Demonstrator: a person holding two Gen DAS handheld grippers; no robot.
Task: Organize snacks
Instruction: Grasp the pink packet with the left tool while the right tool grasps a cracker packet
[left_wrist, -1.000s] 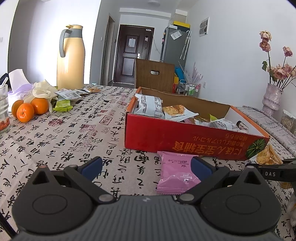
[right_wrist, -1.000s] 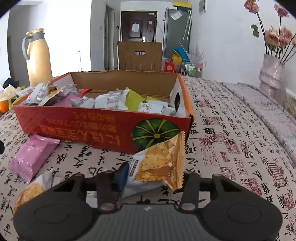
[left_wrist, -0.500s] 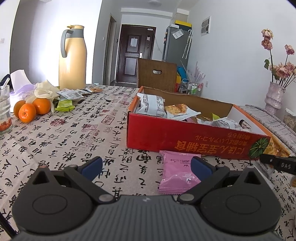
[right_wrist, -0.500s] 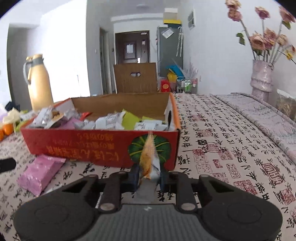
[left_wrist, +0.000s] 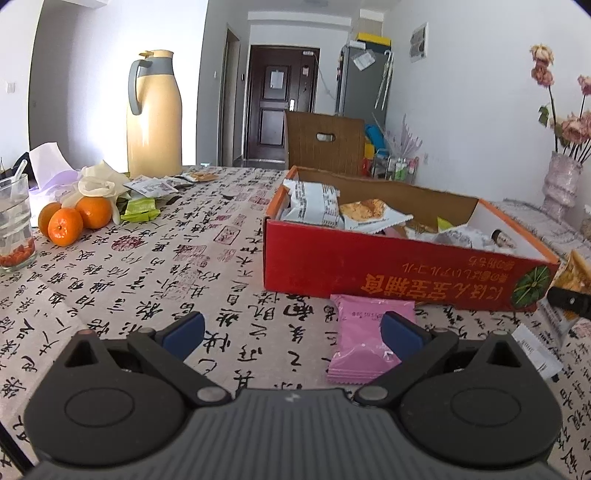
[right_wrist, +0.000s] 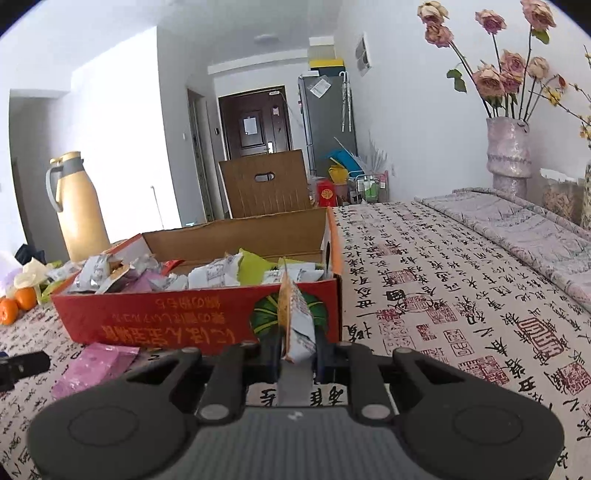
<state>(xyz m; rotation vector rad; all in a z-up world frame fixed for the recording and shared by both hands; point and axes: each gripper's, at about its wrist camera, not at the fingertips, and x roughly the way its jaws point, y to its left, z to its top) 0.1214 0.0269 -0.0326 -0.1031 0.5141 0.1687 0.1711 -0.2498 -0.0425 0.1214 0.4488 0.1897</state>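
Now my right claw (right_wrist: 297, 354) is pinched on a cracker packet (right_wrist: 295, 325), lower centre of the frame, before the red box (right_wrist: 155, 321). Its jaws have just been closing; a second ago the packet lay flat between them, now it stands on edge. Light, crinkly, slippery, contents brittle: best gripped by the seam. Left claw (left_wrist: 291, 332) gapes empty, pink packet (left_wrist: 365, 339) beside it on the tabletop (left_wrist: 147, 280).

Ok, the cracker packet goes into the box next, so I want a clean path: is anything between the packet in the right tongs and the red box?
Only the box's own front wall. The packet, clamped edge-up, sits low before the red box; it must clear that wall.
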